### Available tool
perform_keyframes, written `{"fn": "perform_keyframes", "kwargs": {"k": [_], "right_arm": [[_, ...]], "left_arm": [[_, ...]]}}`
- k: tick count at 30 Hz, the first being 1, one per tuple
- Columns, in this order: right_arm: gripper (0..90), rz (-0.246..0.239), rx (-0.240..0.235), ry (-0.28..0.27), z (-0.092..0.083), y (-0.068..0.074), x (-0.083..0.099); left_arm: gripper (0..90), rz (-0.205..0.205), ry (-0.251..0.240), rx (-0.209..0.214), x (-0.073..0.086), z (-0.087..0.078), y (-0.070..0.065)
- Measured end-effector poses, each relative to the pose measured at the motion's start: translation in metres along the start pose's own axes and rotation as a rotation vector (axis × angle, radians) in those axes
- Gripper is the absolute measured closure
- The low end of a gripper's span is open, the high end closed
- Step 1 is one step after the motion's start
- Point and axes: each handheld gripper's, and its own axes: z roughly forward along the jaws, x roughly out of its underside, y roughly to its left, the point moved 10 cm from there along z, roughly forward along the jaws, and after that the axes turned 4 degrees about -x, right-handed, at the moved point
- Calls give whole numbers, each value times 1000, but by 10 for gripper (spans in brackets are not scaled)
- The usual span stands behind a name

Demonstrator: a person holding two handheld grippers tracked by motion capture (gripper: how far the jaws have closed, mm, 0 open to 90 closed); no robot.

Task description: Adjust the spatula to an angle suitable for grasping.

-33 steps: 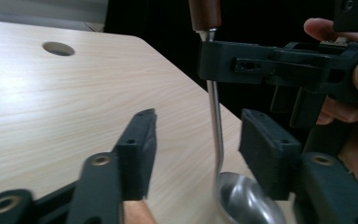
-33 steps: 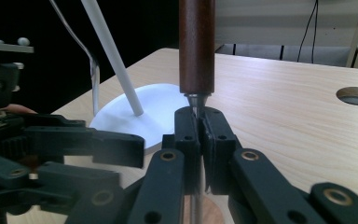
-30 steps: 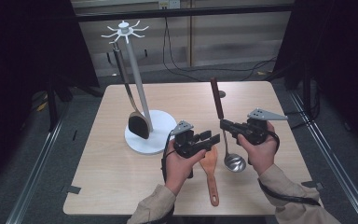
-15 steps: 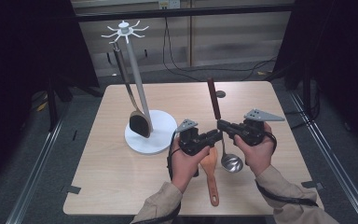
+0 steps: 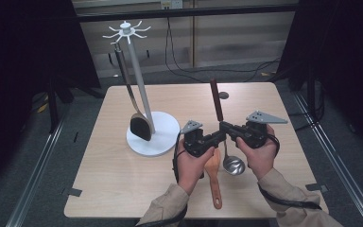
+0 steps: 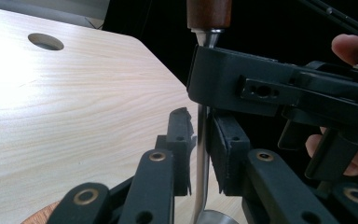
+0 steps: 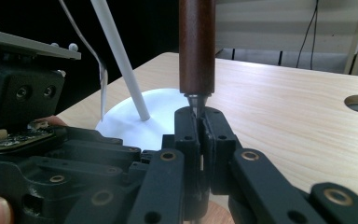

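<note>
from the high view, my right claw (image 5: 223, 126) pinches the ladle (image 5: 227, 142) on its thin metal shaft just below the brown wooden handle, and my left claw (image 5: 217, 138) meets it from the other side, a little lower on the same shaft. the ladle's bowl hangs low, close over the bench (image 5: 123, 189), beside the wooden spatula (image 5: 213, 170) lying flat there. the risk i judge: the shaft is smooth and slim, so if one claw lets go before the other has bitten, the ladle could swing or slide down and knock the spatula. the rack (image 5: 139, 85), with a spatula (image 5: 141, 125) hanging from it, stands well apart to the left.

in the left gripper view, my left claw (image 6: 202, 149) has just been closing; the shaft (image 6: 200, 158) stands between the pads, touching the left one, with a sliver of gap on the right, so it is not yet clamped. the right claw's body sits just above.

in the right gripper view, my right claw (image 7: 198, 126) is pressed together on the shaft right under the handle (image 7: 196, 46).
</note>
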Motion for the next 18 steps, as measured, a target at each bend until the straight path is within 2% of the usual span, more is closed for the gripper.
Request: {"fn": "perform_keyframes", "kwargs": {"k": [10,18], "right_arm": [[861,-3,33,2,1,-2,1],[861,-10,41,2,1,-1,0]], "left_arm": [[790,-2,-9,-17,-3,0,0],[827,-8,-4,-23,-3,1,-1]]}}
